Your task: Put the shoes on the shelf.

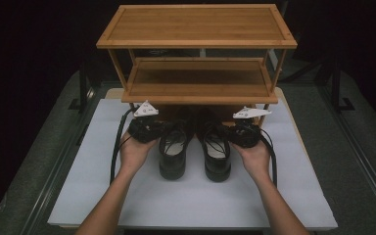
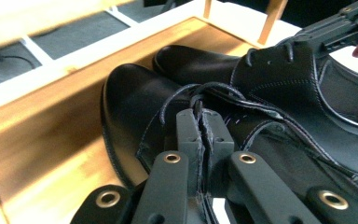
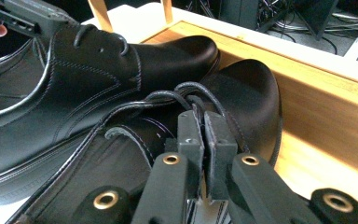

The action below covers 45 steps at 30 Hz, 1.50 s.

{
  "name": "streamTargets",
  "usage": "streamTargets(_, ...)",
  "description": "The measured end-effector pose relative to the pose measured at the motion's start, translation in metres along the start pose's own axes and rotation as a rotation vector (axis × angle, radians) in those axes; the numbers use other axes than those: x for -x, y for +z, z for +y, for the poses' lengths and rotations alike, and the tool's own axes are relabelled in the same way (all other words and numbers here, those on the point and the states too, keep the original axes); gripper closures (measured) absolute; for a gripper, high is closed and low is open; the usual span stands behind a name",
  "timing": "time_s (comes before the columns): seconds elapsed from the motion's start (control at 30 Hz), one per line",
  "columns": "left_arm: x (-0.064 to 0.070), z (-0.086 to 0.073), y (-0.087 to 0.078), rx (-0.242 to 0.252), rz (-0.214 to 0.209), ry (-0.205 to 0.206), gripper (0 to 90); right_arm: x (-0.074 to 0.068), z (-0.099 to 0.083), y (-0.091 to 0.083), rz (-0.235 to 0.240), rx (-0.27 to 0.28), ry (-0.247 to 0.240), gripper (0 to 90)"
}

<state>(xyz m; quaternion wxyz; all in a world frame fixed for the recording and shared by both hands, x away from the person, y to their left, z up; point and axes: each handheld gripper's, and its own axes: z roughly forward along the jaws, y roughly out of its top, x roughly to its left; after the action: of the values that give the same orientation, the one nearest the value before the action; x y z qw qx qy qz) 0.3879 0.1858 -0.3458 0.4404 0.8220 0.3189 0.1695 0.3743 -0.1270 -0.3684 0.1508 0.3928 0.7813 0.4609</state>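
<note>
Two black leather lace-up shoes stand side by side on the white board (image 1: pixel 186 196), toes pointing at the wooden rack (image 1: pixel 196 29). My left gripper (image 1: pixel 149 128) is at the outer side of the left shoe (image 1: pixel 174 149). In the left gripper view its jaws (image 2: pixel 201 126) are shut on that shoe's (image 2: pixel 130 102) laced upper edge. My right gripper (image 1: pixel 242 131) is at the outer side of the right shoe (image 1: pixel 216 152). Its jaws (image 3: pixel 204 123) are pinched on the right shoe's (image 3: pixel 247 93) laced flap. Each gripper view also shows the other shoe (image 2: pixel 284 74) (image 3: pixel 88 70) beyond.
The two-tier bamboo rack stands at the board's far edge, its lower shelf (image 1: pixel 198 78) just above the shoe toes. Dark floor and metal rails (image 1: pixel 357 147) flank the table. The board's bare white surface lies in front of the shoe heels.
</note>
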Motion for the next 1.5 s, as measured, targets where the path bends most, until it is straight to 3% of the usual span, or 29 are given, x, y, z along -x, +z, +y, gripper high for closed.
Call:
streamTargets(0.53, -0.021, 0.007, 0.047, 0.017, 0.091, -0.008, 87.7, 0.022, 0.018, 0.038, -0.083, 0.020, 0.003, 86.6)
streamTargets(0.87, -0.023, 0.001, 0.052, 0.008, 0.066, -0.008, 86.1, 0.023, 0.014, 0.045, -0.075, 0.017, 0.019, 84.4)
streamTargets(0.97, -0.023, 0.001, 0.049, 0.002, 0.042, -0.007, 79.1, 0.023, 0.015, 0.043, -0.046, 0.012, 0.042, 75.9)
streamTargets(1.07, -0.023, 0.002, 0.040, 0.003, 0.025, -0.016, 58.3, 0.022, 0.016, 0.034, -0.027, 0.001, 0.054, 57.8)
streamTargets(1.17, -0.021, 0.001, 0.026, 0.022, 0.000, -0.006, 49.3, 0.019, 0.014, 0.023, -0.017, 0.001, 0.031, 46.5)
streamTargets(1.23, -0.020, -0.001, 0.017, 0.006, -0.020, -0.010, 40.7, 0.014, 0.011, 0.015, -0.019, -0.006, 0.016, 38.3)
streamTargets(1.43, -0.012, -0.016, -0.009, 0.011, -0.061, -0.010, 25.7, 0.004, -0.008, -0.006, 0.020, -0.013, -0.004, 25.6)
streamTargets(1.5, -0.008, -0.023, -0.014, -0.011, -0.062, 0.001, 20.3, 0.000, -0.015, -0.011, 0.027, -0.022, -0.007, 21.6)
